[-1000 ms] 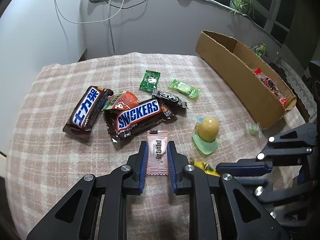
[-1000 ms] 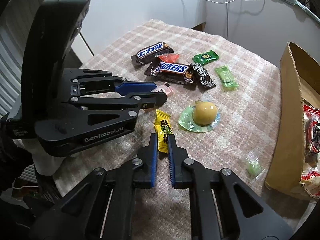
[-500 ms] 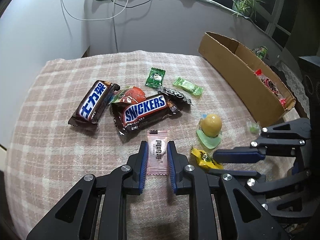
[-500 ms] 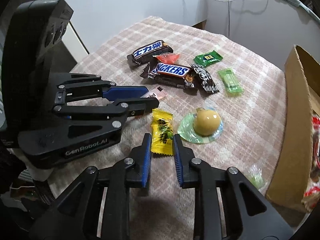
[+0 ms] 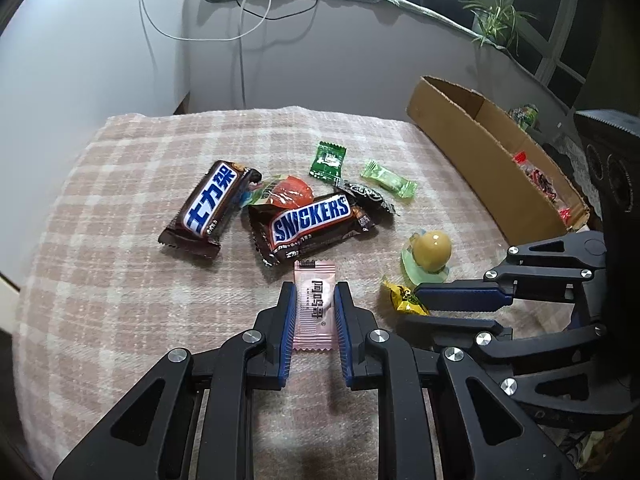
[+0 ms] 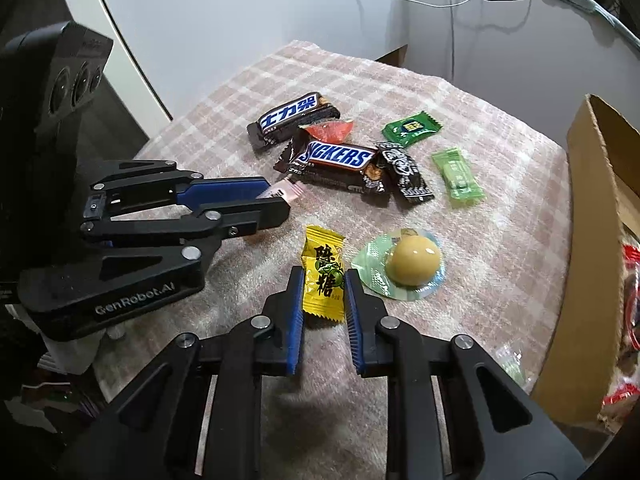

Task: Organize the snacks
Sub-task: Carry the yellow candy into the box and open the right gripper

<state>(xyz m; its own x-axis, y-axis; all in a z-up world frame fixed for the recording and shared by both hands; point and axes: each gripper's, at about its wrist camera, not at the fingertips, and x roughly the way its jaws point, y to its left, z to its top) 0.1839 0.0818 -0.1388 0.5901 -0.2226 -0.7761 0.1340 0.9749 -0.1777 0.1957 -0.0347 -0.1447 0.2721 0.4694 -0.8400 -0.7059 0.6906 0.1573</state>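
**Two sweets pinched, box still to reach**

We hold one sweet in each tool. Our left gripper is clenched on the pink sachet, its blue pads pressing both long edges. Our right gripper has just been closing its jaws, and the yellow candy sits between them, touching both pads, so we judge it gripped. Both wrappers lie low over the checked cloth. The Snickers bar and other snacks lie loose beyond. The cardboard box waits at the right edge. Next, we judge, comes lifting both clear and carrying them across to the box without nudging the round yellow sweet.
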